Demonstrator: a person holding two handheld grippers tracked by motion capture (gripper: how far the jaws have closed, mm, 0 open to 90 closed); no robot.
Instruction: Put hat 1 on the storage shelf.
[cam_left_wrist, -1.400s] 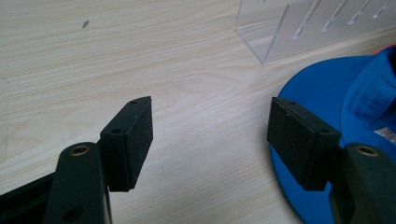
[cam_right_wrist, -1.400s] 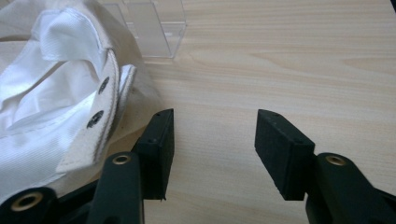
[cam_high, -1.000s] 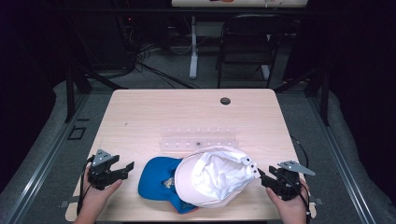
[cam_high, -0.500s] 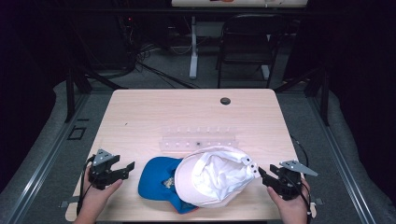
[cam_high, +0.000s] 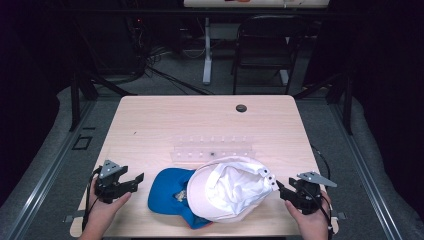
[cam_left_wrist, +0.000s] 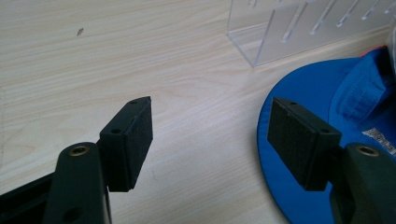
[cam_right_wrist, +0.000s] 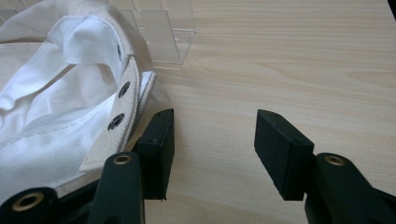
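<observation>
My left gripper (cam_high: 134, 181) rests at the near left of the table (cam_high: 150, 125), jaws apart and empty. In the left gripper view the blue cap (cam_left_wrist: 327, 116) lies flat just beside one pad (cam_left_wrist: 299, 142), which overlaps the brim edge in that picture; I cannot tell whether pad and brim touch. Risk here: a closing pinch from this angle would likely catch only the thin brim lip, or skid it along the wood, dragging the cap that lies over it.

At centre, a clear acrylic rack (cam_high: 212, 150) stands just behind both caps. Its slots are hard to read against the pale table, and I cannot tell what the dark speck in it is. Any push away from me would likely drive cloth into it.

The white cap (cam_high: 227, 192) lies inside-up, overlapping the right part of the blue cap, hiding how far the blue one extends beneath. A patterned patch on the blue cap is too small to make out.

My right gripper (cam_right_wrist: 210, 149) sits at the near right, jaws apart, nothing held. One pad (cam_right_wrist: 159, 144) stands right beside the white cap's snap strap (cam_right_wrist: 119, 109); contact is unclear. The strap is loose and narrow: I judge a grip there could slip off or lift the cap lopsided. That cap's left side is cut off in the right gripper view.
</observation>
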